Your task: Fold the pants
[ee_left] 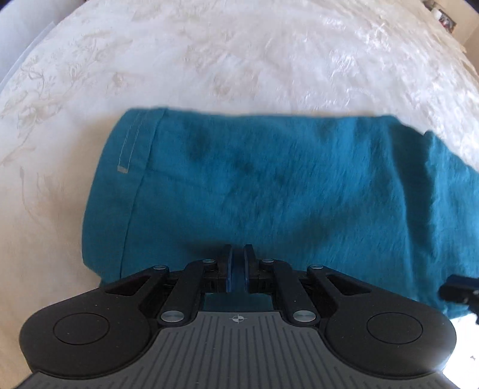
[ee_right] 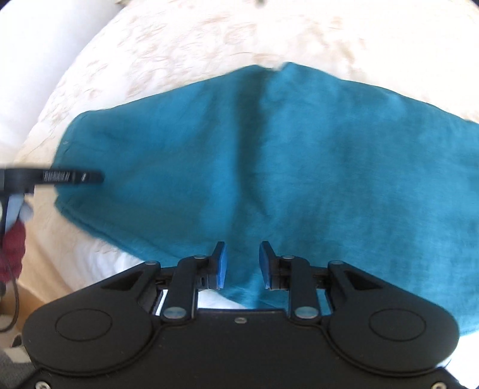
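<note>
The teal pants [ee_left: 269, 185] lie folded across a white patterned bedspread [ee_left: 209, 59]; a stitched hem or pocket seam shows at their left end. My left gripper [ee_left: 238, 266] sits at the near edge of the pants, its jaws nearly closed with teal cloth between the blue pads. In the right wrist view the pants [ee_right: 284, 155] spread wide with a crease down the middle. My right gripper [ee_right: 242, 263] is open over their near edge, cloth lying between the pads without being pinched. The left gripper also shows in the right wrist view [ee_right: 69, 176], at the pants' left end.
The bedspread [ee_right: 179, 36] extends far beyond the pants. A dark red sleeve and hand [ee_right: 13, 248] appear at the left edge. The right gripper's tip [ee_left: 461, 287] shows at the right edge of the left wrist view. Room clutter [ee_left: 446, 18] lies past the bed's far right corner.
</note>
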Demonstrator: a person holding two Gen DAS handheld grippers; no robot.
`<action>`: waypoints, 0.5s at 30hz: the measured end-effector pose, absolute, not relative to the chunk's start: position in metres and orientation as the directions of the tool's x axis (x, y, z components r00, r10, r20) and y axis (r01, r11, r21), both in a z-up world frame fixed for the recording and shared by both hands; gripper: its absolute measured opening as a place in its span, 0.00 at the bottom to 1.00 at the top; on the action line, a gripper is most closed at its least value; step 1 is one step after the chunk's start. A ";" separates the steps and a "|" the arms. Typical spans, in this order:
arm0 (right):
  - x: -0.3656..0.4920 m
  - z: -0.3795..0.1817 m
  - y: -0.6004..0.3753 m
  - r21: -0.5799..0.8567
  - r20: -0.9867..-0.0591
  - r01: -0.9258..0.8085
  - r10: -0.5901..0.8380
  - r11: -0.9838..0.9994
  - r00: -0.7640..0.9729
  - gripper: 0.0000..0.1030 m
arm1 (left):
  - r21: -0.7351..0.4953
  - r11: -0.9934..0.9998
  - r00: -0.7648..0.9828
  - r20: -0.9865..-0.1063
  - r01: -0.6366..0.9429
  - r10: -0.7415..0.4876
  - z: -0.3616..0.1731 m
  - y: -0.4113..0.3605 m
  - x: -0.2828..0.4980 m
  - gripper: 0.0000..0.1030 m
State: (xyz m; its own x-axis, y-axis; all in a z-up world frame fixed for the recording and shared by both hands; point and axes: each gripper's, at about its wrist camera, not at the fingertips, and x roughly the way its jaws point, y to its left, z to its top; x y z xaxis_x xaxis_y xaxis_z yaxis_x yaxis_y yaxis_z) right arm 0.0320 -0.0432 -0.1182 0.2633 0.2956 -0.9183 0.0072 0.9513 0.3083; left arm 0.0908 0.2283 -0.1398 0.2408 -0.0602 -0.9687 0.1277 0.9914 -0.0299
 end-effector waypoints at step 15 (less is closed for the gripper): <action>-0.049 -0.095 -0.216 0.194 -0.925 0.461 0.005 0.866 0.381 0.35 | -0.006 0.996 0.299 -0.954 0.087 -0.031 -0.095 0.198 0.063 0.08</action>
State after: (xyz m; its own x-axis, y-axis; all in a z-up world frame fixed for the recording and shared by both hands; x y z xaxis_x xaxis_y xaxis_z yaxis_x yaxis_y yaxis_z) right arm -0.0488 -0.2157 -0.0952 0.3809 0.0048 -0.9246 0.4606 0.8661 0.1942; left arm 0.0634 0.1981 -0.0951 0.2989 -0.0315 -0.9538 0.0872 0.9962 -0.0055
